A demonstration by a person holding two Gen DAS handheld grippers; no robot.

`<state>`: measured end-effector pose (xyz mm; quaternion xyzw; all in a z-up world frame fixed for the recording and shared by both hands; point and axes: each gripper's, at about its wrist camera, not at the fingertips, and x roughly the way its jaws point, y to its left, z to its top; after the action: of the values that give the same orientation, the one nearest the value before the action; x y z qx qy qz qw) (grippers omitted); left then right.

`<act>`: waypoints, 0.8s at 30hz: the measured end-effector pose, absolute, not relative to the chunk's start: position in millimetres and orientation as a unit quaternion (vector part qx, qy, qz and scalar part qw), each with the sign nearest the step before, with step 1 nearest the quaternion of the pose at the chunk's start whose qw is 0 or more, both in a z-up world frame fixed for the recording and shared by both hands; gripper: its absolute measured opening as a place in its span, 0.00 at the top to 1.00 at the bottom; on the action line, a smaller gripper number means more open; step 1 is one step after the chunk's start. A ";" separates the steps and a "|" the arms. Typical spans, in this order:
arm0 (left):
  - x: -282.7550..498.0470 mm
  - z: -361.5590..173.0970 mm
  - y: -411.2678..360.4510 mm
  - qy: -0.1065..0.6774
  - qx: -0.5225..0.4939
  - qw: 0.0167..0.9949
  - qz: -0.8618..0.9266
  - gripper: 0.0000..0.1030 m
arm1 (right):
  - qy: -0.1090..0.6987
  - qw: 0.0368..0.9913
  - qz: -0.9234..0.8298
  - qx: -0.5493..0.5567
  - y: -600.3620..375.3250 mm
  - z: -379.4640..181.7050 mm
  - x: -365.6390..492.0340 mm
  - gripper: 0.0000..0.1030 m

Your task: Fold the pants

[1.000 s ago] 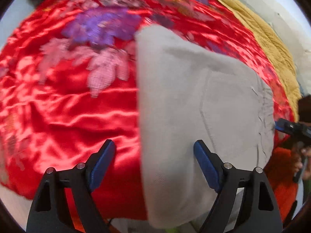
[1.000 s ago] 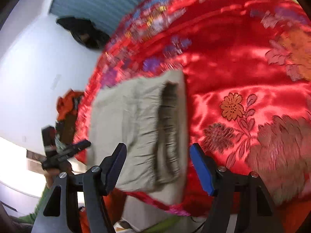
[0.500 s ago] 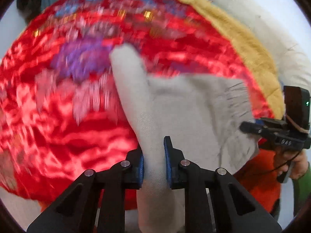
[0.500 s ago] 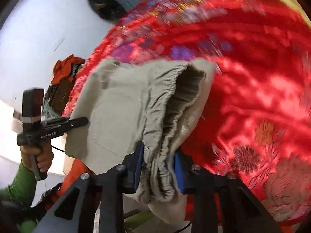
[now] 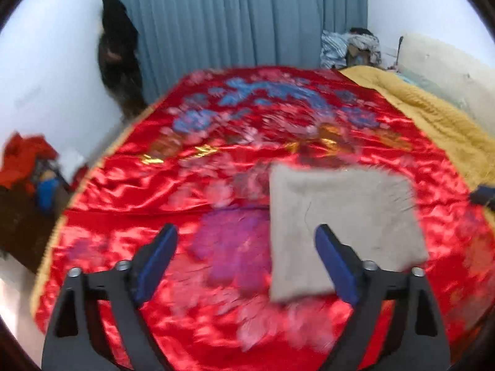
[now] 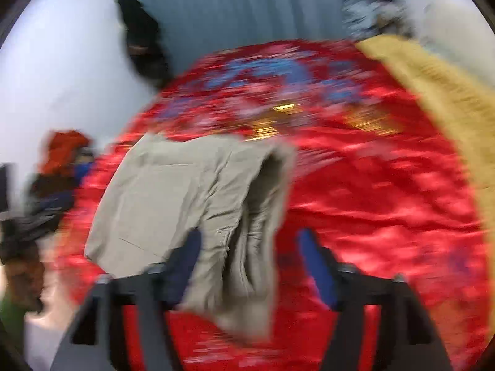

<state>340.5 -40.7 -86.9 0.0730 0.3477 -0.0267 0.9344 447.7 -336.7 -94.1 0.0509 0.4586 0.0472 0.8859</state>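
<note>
Folded beige pants point(image 5: 349, 225) lie flat on the red satin bedspread point(image 5: 154, 191). My left gripper point(image 5: 246, 259) hovers above their near left edge with its jaws opening and nothing pinched; the right fingertip point(image 5: 334, 262) overlaps the cloth in the picture. In the right wrist view the pants point(image 6: 167, 198) show their gathered waistband point(image 6: 263, 204), slightly raised. My right gripper point(image 6: 250, 262) has its jaws opening, with the waistband end between them but the pads off it. The right gripper's tip point(image 5: 482, 194) shows at the edge of the left wrist view.
A blue-grey curtain point(image 5: 241, 18) and a dark hanging garment point(image 5: 119, 52) stand behind the bed. A yellow blanket point(image 5: 439, 123) runs along the bed's right side. Red clothes point(image 5: 24, 157) are piled off the left side. A hand and green sleeve point(image 6: 15, 281) show at left.
Half a second ago both grippers were shut on the pants' near edges. Both have let go and opened, risen and tilted up; the pants now lie farther in on the bed.
</note>
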 end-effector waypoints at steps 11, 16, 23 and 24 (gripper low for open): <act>214.8 -141.3 -54.8 0.434 0.104 0.893 -0.055 0.03 | 0.479 0.878 0.014 0.004 -278.7 -103.9 291.4 0.00; 194.5 -117.6 -68.8 0.419 0.084 0.899 -0.100 0.03 | 0.464 0.886 -0.009 0.007 -251.9 -97.1 241.2 0.00; 176.2 -89.1 -74.3 0.391 0.064 0.910 -0.119 0.03 | 0.444 0.896 -0.012 -0.002 -235.3 -75.7 216.4 0.00; 172.4 -87.5 -73.7 0.391 0.061 0.911 -0.119 0.03 | 0.443 0.897 -0.014 -0.007 -233.0 -75.4 214.6 0.00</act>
<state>172.4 -73.7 -87.5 0.0613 0.3906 -0.1190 0.9108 214.6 -233.0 -75.4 -0.0069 0.4427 -0.0135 0.8965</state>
